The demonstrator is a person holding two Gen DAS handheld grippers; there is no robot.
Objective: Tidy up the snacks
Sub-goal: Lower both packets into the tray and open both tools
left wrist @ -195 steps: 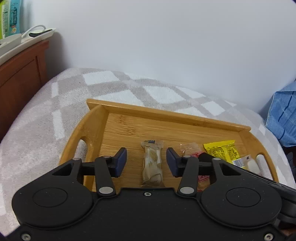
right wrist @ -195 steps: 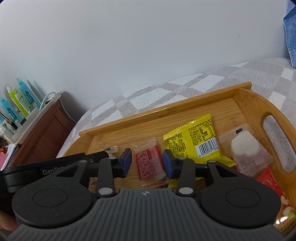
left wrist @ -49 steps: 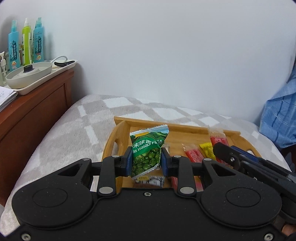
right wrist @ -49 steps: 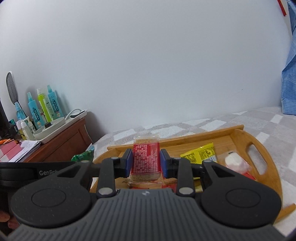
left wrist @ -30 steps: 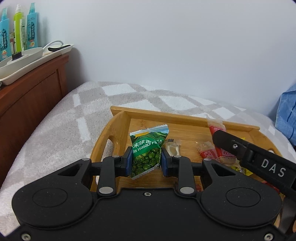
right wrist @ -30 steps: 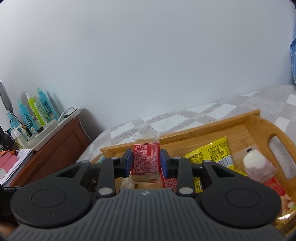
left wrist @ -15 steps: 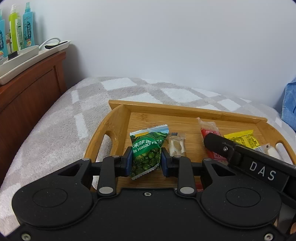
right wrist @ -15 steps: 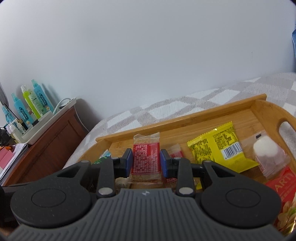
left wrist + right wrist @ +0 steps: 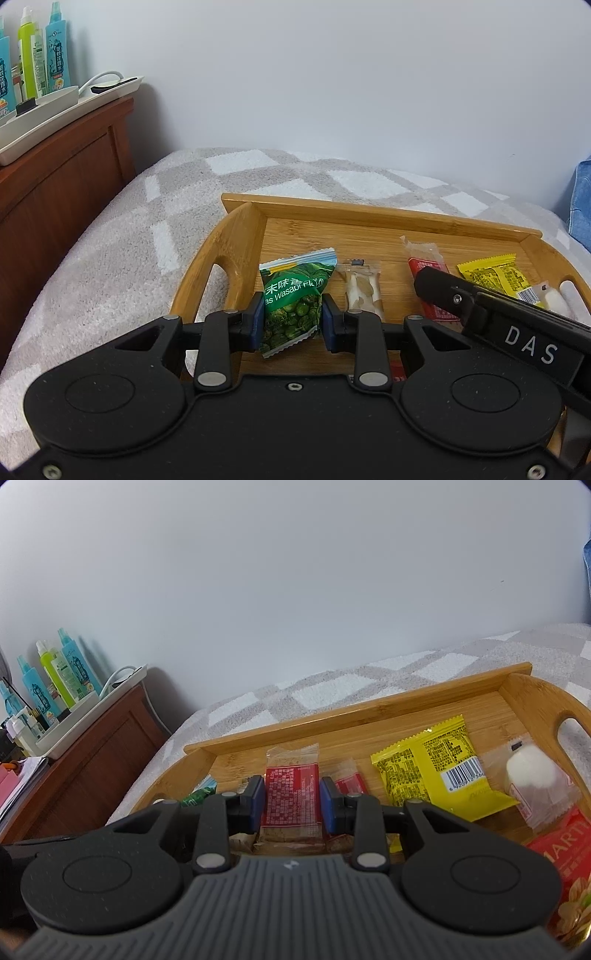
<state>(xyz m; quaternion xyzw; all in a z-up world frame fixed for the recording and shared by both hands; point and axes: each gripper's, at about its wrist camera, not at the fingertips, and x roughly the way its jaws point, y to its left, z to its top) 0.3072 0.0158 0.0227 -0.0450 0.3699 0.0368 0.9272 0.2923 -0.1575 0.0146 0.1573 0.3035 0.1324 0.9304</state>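
A bamboo tray (image 9: 369, 214) lies on a checked grey blanket. My left gripper (image 9: 293, 319) is shut on a green wasabi pea packet (image 9: 291, 302), held just above the tray's left end. My right gripper (image 9: 291, 803) is shut on a red wrapped snack bar (image 9: 291, 794) over the tray's middle; its body also shows in the left wrist view (image 9: 517, 325). On the tray lie a clear-wrapped beige snack (image 9: 360, 291), a small red packet (image 9: 349, 779), a yellow packet (image 9: 436, 768) and a white round sweet in clear wrap (image 9: 532, 771).
A red snack bag (image 9: 561, 853) lies at the tray's near right end. A wooden bedside cabinet (image 9: 55, 177) stands left, with a white tray, spray bottles (image 9: 70, 672) and a power strip on it. A white wall runs behind. Blue cloth (image 9: 581, 199) sits far right.
Both grippers have come down closer to the tray, each still holding its packet. The right gripper's red bar now sits low over the tray's middle.
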